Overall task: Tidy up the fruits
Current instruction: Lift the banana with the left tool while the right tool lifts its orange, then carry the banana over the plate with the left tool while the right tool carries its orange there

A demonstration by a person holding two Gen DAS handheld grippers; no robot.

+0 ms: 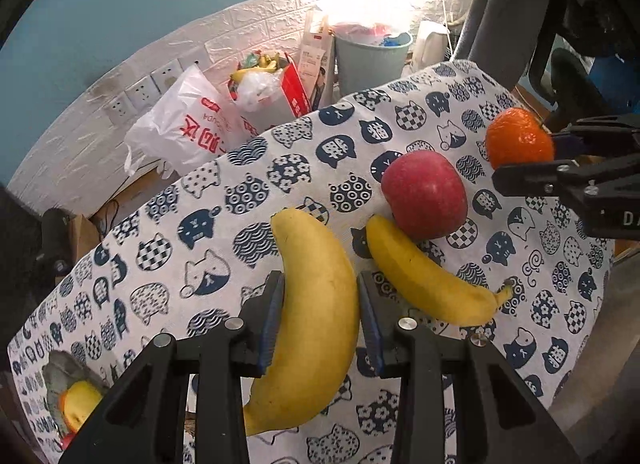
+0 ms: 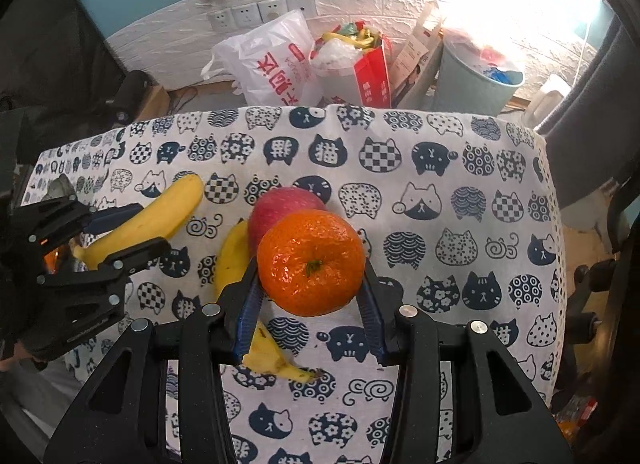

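Table (image 2: pixel 460 132): draped in a cat-print cloth; all loose fruit lies on it, left of centre.
Left claw (image 1: pixel 320 304): jaws closed on the big banana (image 1: pixel 316 304), gripping it across its middle.
Right claw (image 2: pixel 310 288): jaws closed on the orange (image 2: pixel 311 262), stem facing the camera; whether it is lifted clear of the cloth cannot be told.
Big banana: long axis runs straight ahead between the left fingers, tip pointing away.
Small banana (image 1: pixel 424 274): lies on the cloth just right of the left claw, touching the apple (image 1: pixel 425 194), stem pointing right.
Apple: red, resting on the cloth between small banana and orange.
Key relation: both loose fruits lie between the two claws; the small banana's long axis runs toward the right claw and passes beneath it.
Bowl (image 1: pixel 60 384): grey, at the table's near-left corner, some fruit inside; probably the destination, nearer the left claw.
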